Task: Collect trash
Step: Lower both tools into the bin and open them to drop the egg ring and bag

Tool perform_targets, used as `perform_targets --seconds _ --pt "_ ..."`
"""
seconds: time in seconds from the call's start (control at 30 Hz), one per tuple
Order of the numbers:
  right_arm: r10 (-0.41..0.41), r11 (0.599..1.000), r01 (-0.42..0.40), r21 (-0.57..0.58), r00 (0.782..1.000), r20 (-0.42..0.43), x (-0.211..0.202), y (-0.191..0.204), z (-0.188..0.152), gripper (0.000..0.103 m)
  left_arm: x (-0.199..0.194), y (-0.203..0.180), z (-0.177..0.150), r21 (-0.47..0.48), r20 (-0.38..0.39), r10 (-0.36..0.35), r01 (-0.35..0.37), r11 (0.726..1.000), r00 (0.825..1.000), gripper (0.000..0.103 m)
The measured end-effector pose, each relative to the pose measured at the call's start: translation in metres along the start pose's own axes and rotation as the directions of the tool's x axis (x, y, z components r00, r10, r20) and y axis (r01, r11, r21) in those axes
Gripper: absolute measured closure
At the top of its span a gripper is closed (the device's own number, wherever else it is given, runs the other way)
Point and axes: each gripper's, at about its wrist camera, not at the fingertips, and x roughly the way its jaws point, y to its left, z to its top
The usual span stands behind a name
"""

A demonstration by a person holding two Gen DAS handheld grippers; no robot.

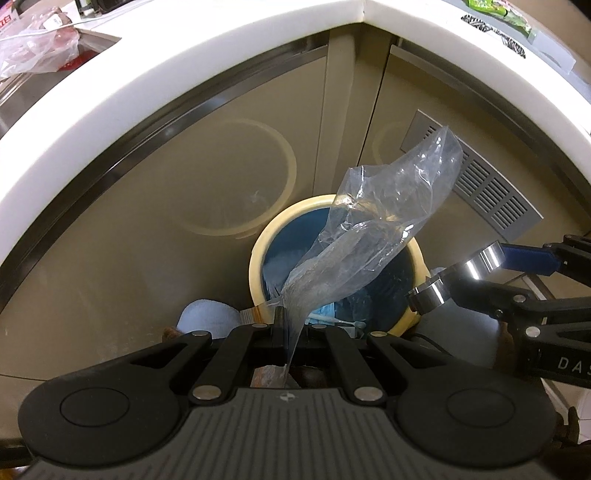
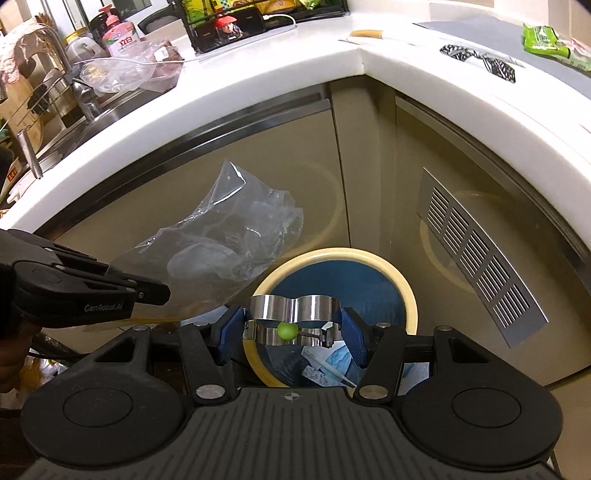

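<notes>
Two tools over bin (image 2: 334,258): left tool (image 1: 282,321) pinches bag (image 1: 384,221) above it, right tool (image 2: 291,326) clamps metal clip (image 2: 293,308). Bag may drift, miss the rim when I release.

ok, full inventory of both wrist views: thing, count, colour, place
clear plastic bag: 1, transparent, pinched in left tongs, above the bin
trash bin: 1, cream rim, blue liner, on floor at cabinet corner, paper scraps inside
shiny metal piece: 1, silver with a green bead, between right tongs' blue pads
vent grille: 1, grey, on right cabinet door
countertop: 1, white, wraps the corner
green packet: 1, on counter, right
pink bottle: 1, near sink
left tongs: 1, black, shut on bag
right tongs: 1, black, gripping metal piece
</notes>
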Motion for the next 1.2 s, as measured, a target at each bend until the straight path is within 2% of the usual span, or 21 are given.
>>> perform_targets --seconds 0.27,0.5,0.93,1.2 --pt "-0.005 0.999 0.007 0.032 0.999 -0.042 0.022 -0.012 0.002 0.043 0.023 -0.006 0.010 0.027 -0.045 0.014 -0.012 1.000 0.999 0.103" --pt "-0.028 0.997 0.034 0.066 0.996 -0.084 0.053 -0.025 0.003 0.043 0.056 -0.016 0.028 0.046 -0.105 -0.007 0.012 0.999 0.994 0.103" --pt "-0.094 0.985 0.114 0.125 0.983 -0.161 0.122 -0.058 0.013 0.043 0.141 -0.026 0.048 0.083 -0.264 0.021 0.001 0.997 0.964 0.103" --pt "-0.093 0.986 0.121 0.115 0.969 -0.227 0.164 -0.063 0.015 0.042 0.168 -0.032 0.052 0.091 -0.329 0.029 0.001 0.996 0.944 0.103"
